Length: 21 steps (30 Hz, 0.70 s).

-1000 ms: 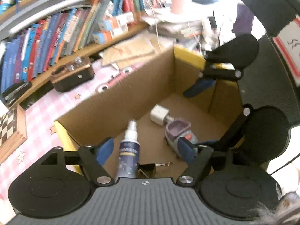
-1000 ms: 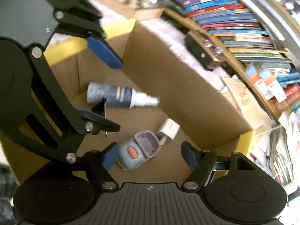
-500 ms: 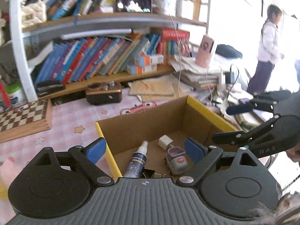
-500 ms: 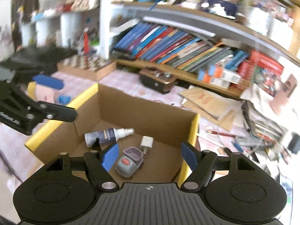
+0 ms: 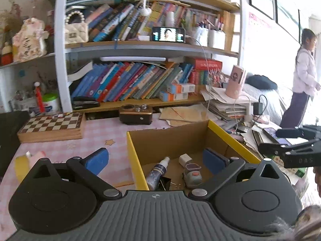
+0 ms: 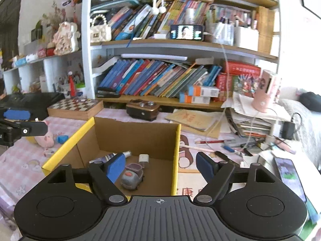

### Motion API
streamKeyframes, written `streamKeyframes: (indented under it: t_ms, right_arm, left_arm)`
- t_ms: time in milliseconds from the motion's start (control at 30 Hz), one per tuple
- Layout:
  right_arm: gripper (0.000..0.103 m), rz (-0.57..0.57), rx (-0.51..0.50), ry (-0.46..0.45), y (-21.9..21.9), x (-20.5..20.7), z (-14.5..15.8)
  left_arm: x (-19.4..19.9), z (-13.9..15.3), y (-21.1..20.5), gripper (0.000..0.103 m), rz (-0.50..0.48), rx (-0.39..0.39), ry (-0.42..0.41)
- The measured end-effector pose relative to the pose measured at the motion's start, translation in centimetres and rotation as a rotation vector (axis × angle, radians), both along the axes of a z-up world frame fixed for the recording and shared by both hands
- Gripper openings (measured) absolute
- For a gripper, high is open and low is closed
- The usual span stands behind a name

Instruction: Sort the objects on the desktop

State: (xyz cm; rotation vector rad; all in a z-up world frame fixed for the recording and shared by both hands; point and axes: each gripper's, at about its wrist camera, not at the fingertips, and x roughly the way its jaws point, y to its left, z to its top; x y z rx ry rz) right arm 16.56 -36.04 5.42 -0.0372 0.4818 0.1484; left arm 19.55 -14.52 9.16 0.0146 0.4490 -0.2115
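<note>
A cardboard box with a yellow rim (image 5: 136, 160) (image 6: 176, 150) stands on the pink checked tablecloth. In it lie a dark spray bottle (image 5: 156, 173) (image 6: 108, 157), a white charger plug (image 5: 184, 159) (image 6: 144, 158), a grey and purple gadget (image 5: 192, 175) (image 6: 131, 175) and a black binder clip (image 5: 165, 182). My left gripper (image 5: 156, 160) hangs above the box's near left wall, its jaws opening wide, nothing between the pads. My right gripper (image 6: 160, 167) hovers over the box's near right side, jaws also opening and empty. Each gripper shows at the edge of the other's view (image 6: 22, 121) (image 5: 284, 139).
A chessboard box (image 5: 52, 125), a brown radio-like case (image 5: 136, 114) and bookshelves stand behind the box. Stacked papers with a pink cup (image 5: 235, 84) sit at the right. A pink pig toy (image 6: 47, 136), pencils (image 6: 208, 141) and a phone (image 6: 286, 170) lie on the cloth. A person (image 5: 303, 76) stands far right.
Both grippers have lifted and drawn back out of the box, rolled level, and now face the shelves. Both pairs of jaws stand wider than before. The items stay in the box.
</note>
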Motion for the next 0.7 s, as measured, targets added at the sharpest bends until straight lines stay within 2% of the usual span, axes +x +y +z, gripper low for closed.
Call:
streamKeyframes:
  t_ms: [300, 467, 700]
  right_arm:
    - [0.081, -0.067, 0.06, 0.032, 0.8, -2.7, -2.3]
    - [0.081, -0.08, 0.056, 0.07, 2.2, -4.0, -3.8]
    - [0.081, -0.106, 0.074, 0.13, 4.6, -5.2, -5.2]
  left_arm:
    - [-3.0, -2.0, 1.2, 0.101, 0.064, -0.059, 0.025]
    - [-4.2, -3.4, 1.9, 0.101, 0.085, -0.059, 0.049]
    - [-4.9, -4.8, 3.6, 0.102, 0.057, -0.048, 0.089]
